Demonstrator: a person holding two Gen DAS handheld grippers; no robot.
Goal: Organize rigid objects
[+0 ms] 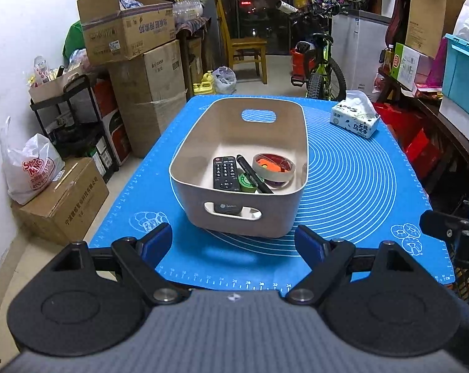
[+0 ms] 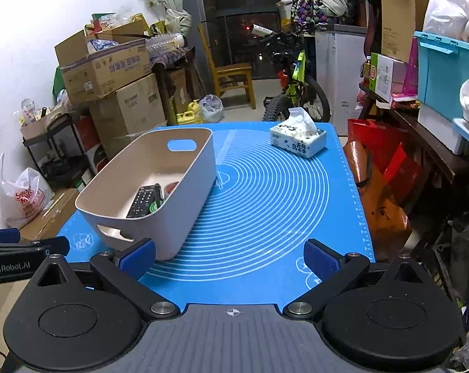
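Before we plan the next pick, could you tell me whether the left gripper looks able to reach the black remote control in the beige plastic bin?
Probably yes: the left gripper is open and empty, the bin is open-topped straight ahead, and the remote lies uncovered.

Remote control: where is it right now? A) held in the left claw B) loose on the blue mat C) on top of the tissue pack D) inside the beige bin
D: the remote control lies on the floor of the beige bin, beside a tape roll and a black pen; both claws are open and empty.
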